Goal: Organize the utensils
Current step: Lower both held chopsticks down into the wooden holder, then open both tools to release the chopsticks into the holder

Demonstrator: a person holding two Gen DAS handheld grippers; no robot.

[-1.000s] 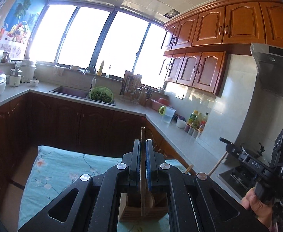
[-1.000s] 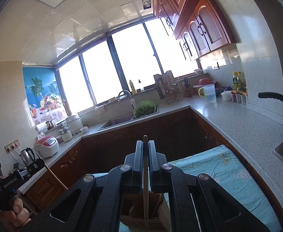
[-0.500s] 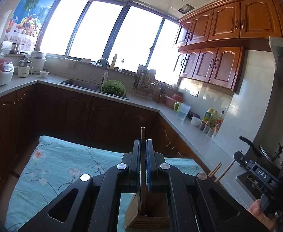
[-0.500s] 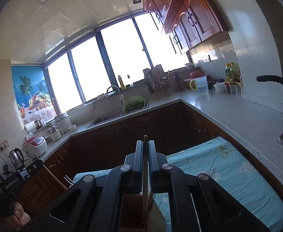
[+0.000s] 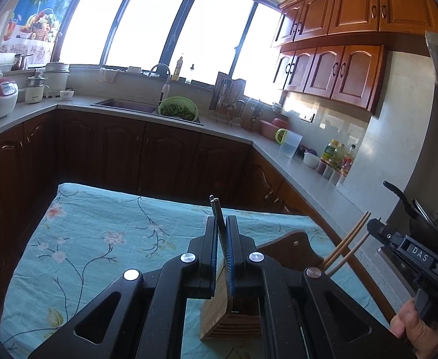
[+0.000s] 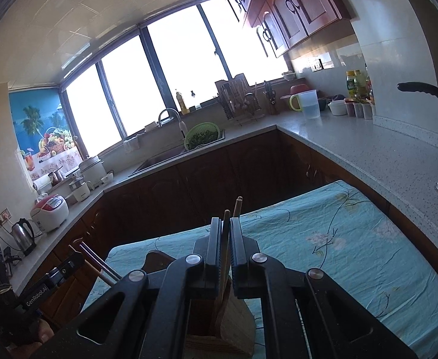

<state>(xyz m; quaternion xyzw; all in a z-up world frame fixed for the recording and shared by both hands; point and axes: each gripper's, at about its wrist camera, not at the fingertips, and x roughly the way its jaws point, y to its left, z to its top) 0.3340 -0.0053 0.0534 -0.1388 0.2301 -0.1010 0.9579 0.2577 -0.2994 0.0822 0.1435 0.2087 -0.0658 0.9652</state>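
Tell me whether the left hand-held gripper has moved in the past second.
Yes. The left hand-held gripper has tipped downward: the sink sits higher in its view.

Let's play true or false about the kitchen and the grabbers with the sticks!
1. The left gripper pinches thin grey metal chopsticks. True.
2. The right gripper is empty. False: it clamps brown wooden chopsticks.
3. A wooden slatted utensil holder stands on the turquoise floral cloth. True.
4. The green plastic colander sits on the cloth. False: it sits by the sink.
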